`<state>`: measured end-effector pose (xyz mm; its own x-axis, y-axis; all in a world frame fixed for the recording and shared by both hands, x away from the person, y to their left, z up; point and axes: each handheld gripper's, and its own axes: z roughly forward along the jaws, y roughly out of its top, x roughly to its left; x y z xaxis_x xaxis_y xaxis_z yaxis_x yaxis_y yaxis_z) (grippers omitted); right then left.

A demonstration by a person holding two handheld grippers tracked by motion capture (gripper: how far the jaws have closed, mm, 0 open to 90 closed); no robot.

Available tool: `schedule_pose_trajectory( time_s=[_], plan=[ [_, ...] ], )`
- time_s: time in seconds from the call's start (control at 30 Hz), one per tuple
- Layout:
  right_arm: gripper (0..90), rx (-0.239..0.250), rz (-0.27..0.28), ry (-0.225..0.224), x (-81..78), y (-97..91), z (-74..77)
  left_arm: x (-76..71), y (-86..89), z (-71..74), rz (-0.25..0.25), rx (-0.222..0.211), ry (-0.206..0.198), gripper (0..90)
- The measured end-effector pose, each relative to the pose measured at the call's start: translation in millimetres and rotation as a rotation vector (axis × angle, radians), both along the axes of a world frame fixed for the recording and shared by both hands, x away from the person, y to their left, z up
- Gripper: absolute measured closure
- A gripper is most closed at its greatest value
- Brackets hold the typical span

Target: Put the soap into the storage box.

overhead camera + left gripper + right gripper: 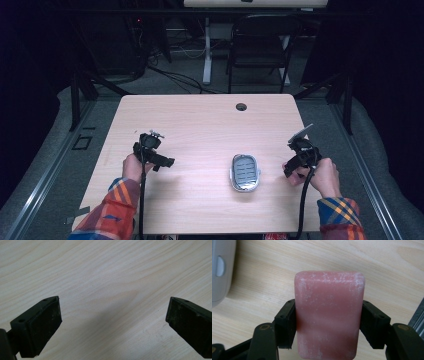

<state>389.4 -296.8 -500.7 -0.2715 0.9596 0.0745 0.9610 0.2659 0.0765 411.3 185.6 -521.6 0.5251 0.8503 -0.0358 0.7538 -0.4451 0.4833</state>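
My right gripper (pixel 329 322) is clamped on a pink soap bar (pixel 329 315); both pads press its long sides, and the bar sticks out past the jaws above the table (pixel 387 267); white powdery marks on the bar's corners and face; in the high view my right gripper (pixel 298 157) sits at the table's right edge, in my right hand (pixel 322 175), and the bar itself is too hidden there to make out; a grey soap dish (pixel 245 172) with slotted insert lies flat on the table (pixel 200 115), to the left of my right gripper, apart from it; its pale grey rim (pixel 220 270) shows at the left edge of the right gripper view, just beside the bar, not touching; my left gripper (pixel 113 317) has its jaws wide apart with bare wood between them; in the high view it (pixel 152 150) sits near the table's left side, held in my left hand (pixel 134 167), well apart from the dish; plaid sleeves (pixel 107 215) at the bottom; a dark folding chair (pixel 260 45) behind the table; small round hole (pixel 241 106) near the table's far edge.
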Motion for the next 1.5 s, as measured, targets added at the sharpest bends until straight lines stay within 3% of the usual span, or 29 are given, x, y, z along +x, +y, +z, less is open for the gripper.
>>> schedule_pose_trajectory(
  time_s=[0.03,0.47,0.87,1.5],
  plan=[
    [36.7,0.011,-0.008,-0.018,-1.1,3.2,0.5,0.1,0.3,0.2,-0.001,0.0,0.002,0.1],
    [36.7,0.005,0.039,-0.027,-0.5,20.3,11.0,0.0,1.3,0.5,0.005,0.001,-0.004,0.1],
    [36.7,-0.008,0.095,-0.018,2.7,34.4,21.8,0.3,1.0,0.4,0.001,0.003,-0.001,0.1],
    [36.7,-0.017,0.117,-0.042,5.5,50.0,42.8,0.1,1.1,0.5,-0.001,-0.002,0.001,0.1]
  ],
)
